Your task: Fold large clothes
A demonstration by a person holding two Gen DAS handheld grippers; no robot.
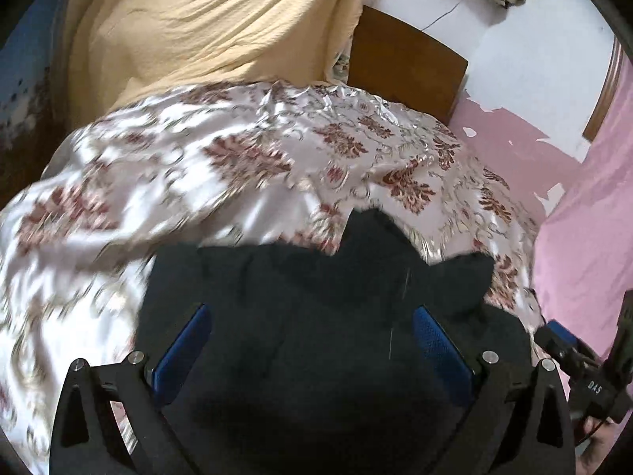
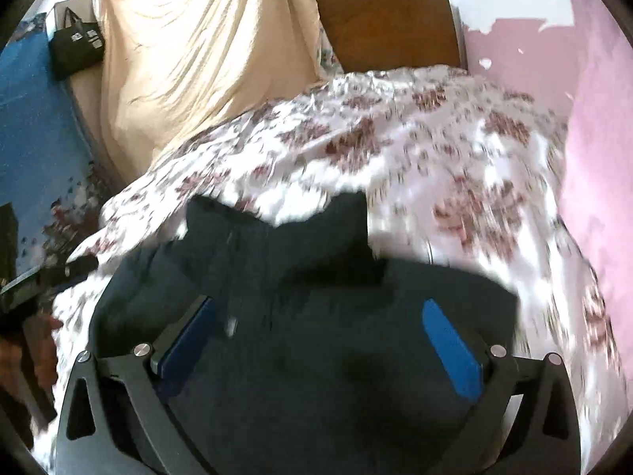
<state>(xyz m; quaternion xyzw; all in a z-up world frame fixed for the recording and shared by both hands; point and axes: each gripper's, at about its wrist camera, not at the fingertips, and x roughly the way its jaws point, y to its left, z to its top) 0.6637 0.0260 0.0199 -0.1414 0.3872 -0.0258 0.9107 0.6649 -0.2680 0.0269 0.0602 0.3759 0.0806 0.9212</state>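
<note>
Left wrist view: left gripper (image 1: 312, 340), jaws spread wide, hangs over a dark garment (image 1: 316, 316) lying crumpled on the near part of a floral bedspread (image 1: 245, 150); nothing is gripped. Right wrist view: right gripper (image 2: 320, 332), equally wide open and empty, over the same dark garment (image 2: 308, 316). Motion blur hides whether the fingers (image 2: 451, 348) touch the cloth. Far behind stand a wooden headboard (image 2: 387, 27) and, to its left, a yellow sheet (image 2: 198, 59).

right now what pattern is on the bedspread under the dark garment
Shiny white with dark red floral motifs and pale scrollwork on the bedspread; the left wrist view shows it sharpest.
</note>
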